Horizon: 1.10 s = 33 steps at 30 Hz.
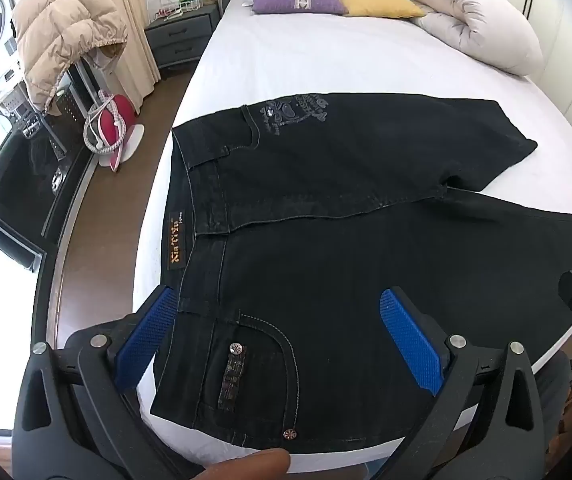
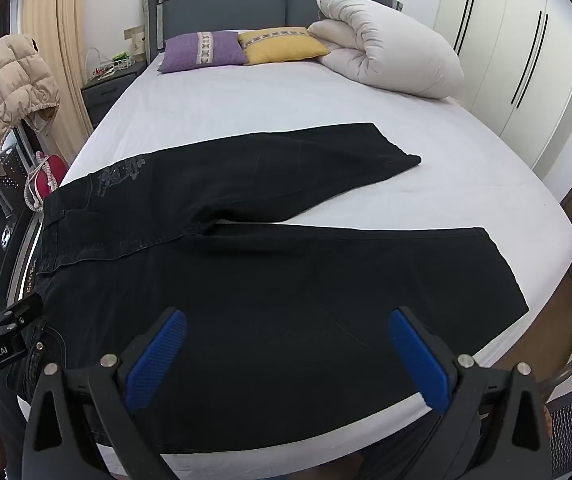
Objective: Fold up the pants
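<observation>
Right now your black pants (image 1: 326, 216) lie spread flat on the white bed (image 1: 306, 64), back side up, with the waistband at the bed's left edge and both legs splayed apart toward its right side. Your left tool (image 1: 277, 312) hangs over the pants' near hip, just above the back pocket (image 1: 245, 364), its blue pads (image 1: 410, 340) spread wide and gripping nothing. Your right tool (image 2: 286, 344) hovers over the near leg of the pants, jaws likewise released and empty. Beyond the pants, at the head of the bed, sit a purple pillow (image 2: 203, 51), a yellow pillow (image 2: 281, 45) and a rolled white duvet (image 2: 386, 46). A beige puffer jacket (image 1: 65, 28) hangs left of the bed.
</observation>
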Each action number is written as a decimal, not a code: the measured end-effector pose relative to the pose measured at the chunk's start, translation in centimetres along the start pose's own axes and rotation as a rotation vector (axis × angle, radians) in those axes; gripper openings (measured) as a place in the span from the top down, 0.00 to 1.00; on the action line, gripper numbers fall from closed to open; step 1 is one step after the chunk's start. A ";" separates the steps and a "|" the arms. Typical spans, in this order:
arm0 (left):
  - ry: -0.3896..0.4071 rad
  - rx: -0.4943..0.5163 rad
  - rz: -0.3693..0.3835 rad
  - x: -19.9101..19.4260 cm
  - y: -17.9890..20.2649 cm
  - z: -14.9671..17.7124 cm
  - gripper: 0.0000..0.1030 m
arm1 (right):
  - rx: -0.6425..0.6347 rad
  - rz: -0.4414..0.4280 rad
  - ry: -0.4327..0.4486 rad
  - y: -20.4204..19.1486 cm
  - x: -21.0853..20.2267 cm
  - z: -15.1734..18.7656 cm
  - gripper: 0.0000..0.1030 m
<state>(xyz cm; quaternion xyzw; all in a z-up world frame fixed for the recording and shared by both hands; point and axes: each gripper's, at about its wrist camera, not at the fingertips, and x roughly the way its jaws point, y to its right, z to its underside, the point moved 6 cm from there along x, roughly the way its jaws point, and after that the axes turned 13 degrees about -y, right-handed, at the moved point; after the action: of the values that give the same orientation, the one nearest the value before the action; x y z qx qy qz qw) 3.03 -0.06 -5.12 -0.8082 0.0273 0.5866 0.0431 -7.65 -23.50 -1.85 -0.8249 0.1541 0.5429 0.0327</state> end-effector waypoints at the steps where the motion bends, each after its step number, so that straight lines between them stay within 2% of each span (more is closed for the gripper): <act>1: 0.000 0.000 -0.004 0.0 0.0 0.1 0.00 | 0.000 0.000 -0.002 0.0 0.0 0.0 0.00; 10: 0.017 0.010 -0.021 0.7 -0.3 2.6 0.00 | -0.001 -0.001 -0.005 0.1 0.1 0.0 0.00; 12: -0.027 -0.002 -0.017 1.2 -0.3 0.8 0.00 | -0.003 -0.001 -0.005 0.1 0.1 0.0 0.00; 15: -0.034 -0.008 -0.012 0.8 -0.4 0.3 0.00 | -0.002 -0.001 -0.006 0.2 0.1 -0.1 0.00; 33: -0.018 -0.009 -0.009 0.0 -0.2 0.3 0.00 | -0.002 -0.003 -0.006 0.0 0.2 -0.1 0.00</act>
<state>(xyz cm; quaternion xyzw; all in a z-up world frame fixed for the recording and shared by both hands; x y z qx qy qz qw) 2.76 0.16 -5.23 -0.8033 0.0207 0.5937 0.0424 -7.53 -23.60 -1.99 -0.8234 0.1521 0.5457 0.0332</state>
